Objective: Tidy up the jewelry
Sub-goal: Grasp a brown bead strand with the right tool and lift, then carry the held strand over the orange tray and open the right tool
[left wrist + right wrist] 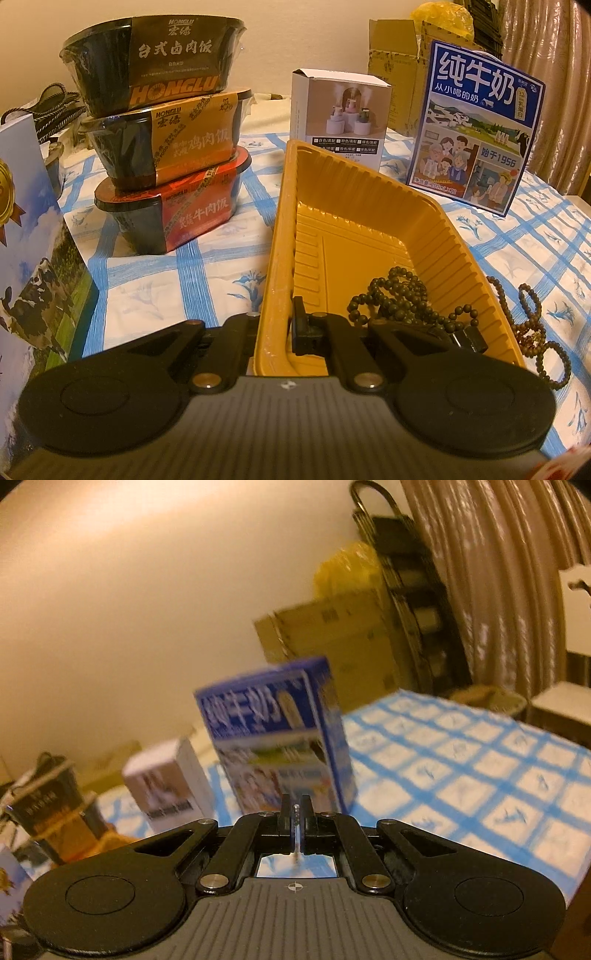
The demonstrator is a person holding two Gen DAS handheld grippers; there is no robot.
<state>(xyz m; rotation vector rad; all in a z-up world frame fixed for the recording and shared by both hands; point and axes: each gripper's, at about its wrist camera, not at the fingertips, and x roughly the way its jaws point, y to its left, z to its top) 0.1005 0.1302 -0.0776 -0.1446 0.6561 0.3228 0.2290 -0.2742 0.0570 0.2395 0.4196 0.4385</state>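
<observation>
The left gripper (275,325) is clamped on the near left wall of the yellow tray (343,206), where dark green beads (399,299) lie at the near end; brown beads (532,332) lie on the checked cloth (221,266) just right of the tray. The right gripper (295,812) is pinched on a thin silvery piece (296,825) too blurred to identify. Stacked meal bowls (162,133), a white box (340,114) and a milk carton (476,125) stand around the tray's far end.

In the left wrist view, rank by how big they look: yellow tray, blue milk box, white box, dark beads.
1. Yellow tray, though it lies nearest the lens, which inflates it.
2. Blue milk box.
3. White box.
4. Dark beads in the tray.
The two boxes stand farther back, so their true sizes are unsure.
</observation>
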